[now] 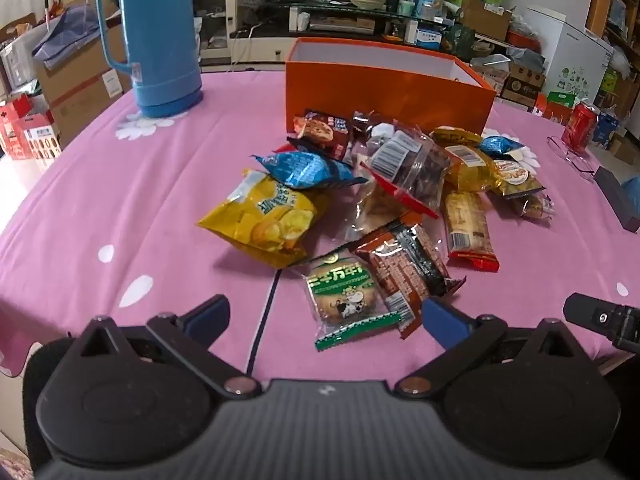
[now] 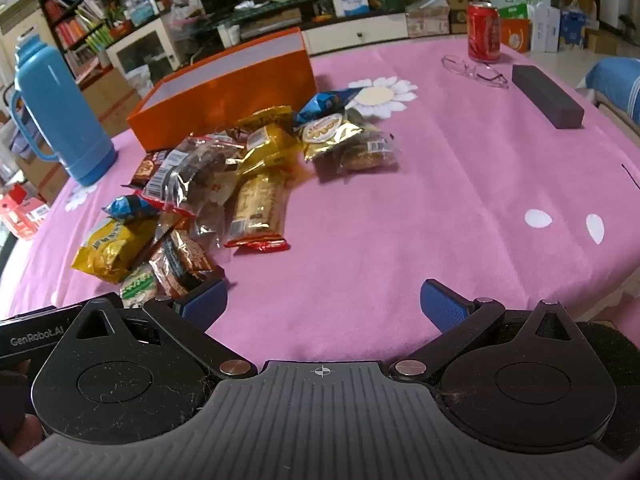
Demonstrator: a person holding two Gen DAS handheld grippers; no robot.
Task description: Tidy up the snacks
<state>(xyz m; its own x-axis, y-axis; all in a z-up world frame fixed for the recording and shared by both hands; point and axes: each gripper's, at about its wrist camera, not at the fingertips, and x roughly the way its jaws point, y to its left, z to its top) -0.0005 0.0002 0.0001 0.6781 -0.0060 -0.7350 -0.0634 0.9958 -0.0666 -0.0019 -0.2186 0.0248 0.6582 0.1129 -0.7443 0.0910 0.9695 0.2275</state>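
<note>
A pile of snack packets lies on the pink tablecloth (image 1: 120, 208) in front of an open orange box (image 1: 384, 88), which also shows in the right wrist view (image 2: 232, 92). Nearest my left gripper (image 1: 326, 318) are a green-edged cookie packet (image 1: 344, 296), a brown packet (image 1: 404, 268) and a yellow chip bag (image 1: 264, 220). The left gripper is open and empty, its right finger close to the brown packet. My right gripper (image 2: 322, 306) is open and empty over bare cloth, right of the pile; a red-ended bar (image 2: 258, 212) lies ahead on its left.
A blue thermos (image 1: 160, 36) stands at the far left, also in the right wrist view (image 2: 60, 116). A red can (image 2: 484, 32), glasses (image 2: 476, 72) and a dark case (image 2: 546, 96) sit at the far right. Cluttered shelves and boxes surround the table.
</note>
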